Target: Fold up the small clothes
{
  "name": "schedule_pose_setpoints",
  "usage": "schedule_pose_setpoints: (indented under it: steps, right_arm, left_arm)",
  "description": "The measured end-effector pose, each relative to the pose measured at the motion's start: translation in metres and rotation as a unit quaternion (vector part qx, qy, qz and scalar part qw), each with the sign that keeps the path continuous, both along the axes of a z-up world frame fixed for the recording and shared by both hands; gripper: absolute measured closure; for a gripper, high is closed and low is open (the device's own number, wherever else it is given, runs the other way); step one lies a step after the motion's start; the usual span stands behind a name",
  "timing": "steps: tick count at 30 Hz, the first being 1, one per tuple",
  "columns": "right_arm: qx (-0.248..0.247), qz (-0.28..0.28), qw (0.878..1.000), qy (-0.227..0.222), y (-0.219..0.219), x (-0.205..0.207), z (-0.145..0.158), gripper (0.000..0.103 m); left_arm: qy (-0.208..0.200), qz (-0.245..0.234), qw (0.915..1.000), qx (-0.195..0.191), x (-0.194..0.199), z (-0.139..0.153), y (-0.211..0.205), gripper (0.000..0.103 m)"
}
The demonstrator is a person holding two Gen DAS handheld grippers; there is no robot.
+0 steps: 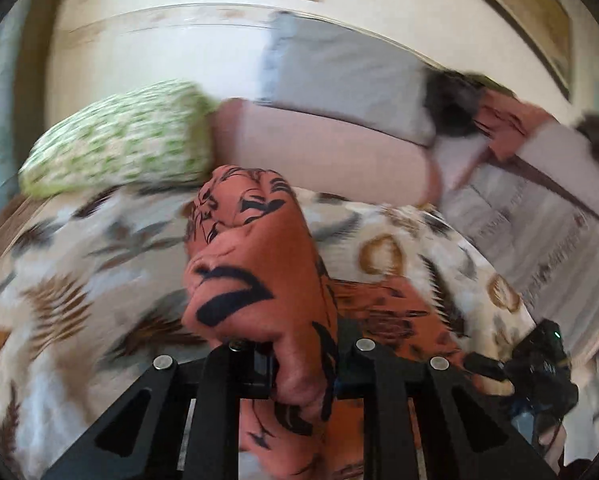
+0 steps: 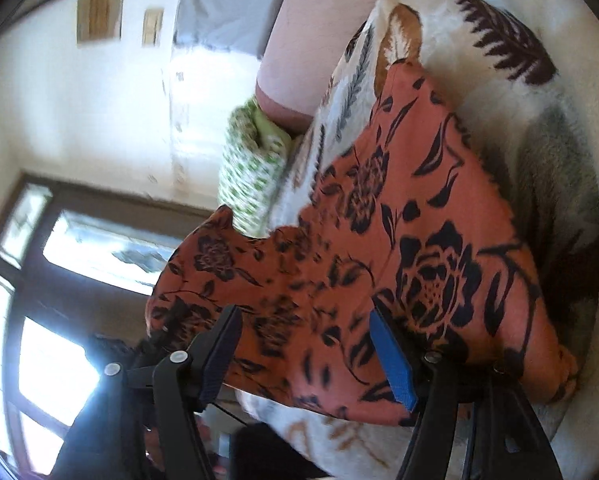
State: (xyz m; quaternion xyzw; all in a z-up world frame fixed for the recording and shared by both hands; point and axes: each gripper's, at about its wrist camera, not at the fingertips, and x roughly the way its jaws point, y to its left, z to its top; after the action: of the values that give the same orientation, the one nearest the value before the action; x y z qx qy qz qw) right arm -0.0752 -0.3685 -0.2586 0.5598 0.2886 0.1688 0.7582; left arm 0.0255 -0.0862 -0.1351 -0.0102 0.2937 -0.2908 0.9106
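Note:
An orange garment with a black flower print (image 1: pixel 259 264) rises in a bunched fold from my left gripper (image 1: pixel 299 360), which is shut on it and holds it above the bed. The rest of the orange garment (image 2: pixel 431 216) lies spread on the leaf-patterned bedspread (image 2: pixel 499 32), one end lifted towards the lower left. My right gripper (image 2: pixel 305 356) stands open, with its blue pad (image 2: pixel 393 360) and dark pad (image 2: pixel 219 356) wide apart over the cloth's near edge and not pressing on it. My right gripper (image 1: pixel 539 360) also shows as a dark shape at the lower right of the left wrist view.
A green-patterned pillow (image 1: pixel 119 144), a pink pillow (image 1: pixel 319 148) and a grey pillow (image 1: pixel 339 72) lie at the head of the bed against a white wall. More cloth lies piled at the right (image 1: pixel 511 120). A bright window (image 2: pixel 59 320) is to the left.

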Motion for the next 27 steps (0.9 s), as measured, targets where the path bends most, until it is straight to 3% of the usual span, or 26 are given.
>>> schedule_pose_setpoints:
  steps: [5,9,12,15,17,19,23,27]
  right_arm:
    - [0.104,-0.062,0.992,-0.048,-0.036,-0.018,-0.004,0.033]
    - [0.144,-0.149,0.975,-0.081,-0.074,-0.047,-0.005,0.026]
    - [0.157,-0.172,0.969,-0.081,-0.086,-0.057,-0.008,0.024]
    - [0.155,-0.156,0.972,-0.081,-0.082,-0.050,-0.005,0.023]
    - [0.137,-0.128,0.980,-0.069,-0.071,-0.037,-0.001,0.023]
    - [0.105,-0.102,0.988,-0.046,-0.064,-0.028,0.004,0.022]
    - [0.044,-0.077,0.996,-0.002,-0.047,-0.013,0.006,0.022]
    - [0.014,-0.074,0.997,0.005,-0.040,-0.008,0.014,0.016]
  left_arm:
    - [0.018,-0.085,0.9957,0.033,-0.011,-0.020,-0.105,0.083]
    - [0.082,-0.142,0.9822,0.091,-0.025,-0.067,-0.169,0.081]
    - [0.081,-0.170,0.9759,0.110,-0.041,-0.072,-0.165,0.069]
    - [0.047,-0.207,0.9744,0.074,-0.064,-0.045,-0.133,0.049]
    - [-0.013,-0.197,0.9786,0.057,-0.081,-0.025,-0.106,0.025]
    - [-0.044,-0.163,0.9839,0.060,-0.082,-0.018,-0.080,0.023]
    - [0.026,-0.073,0.9935,0.083,-0.043,-0.040,-0.044,0.023]
    - [0.094,-0.016,0.9894,0.109,-0.017,-0.072,-0.028,0.024]
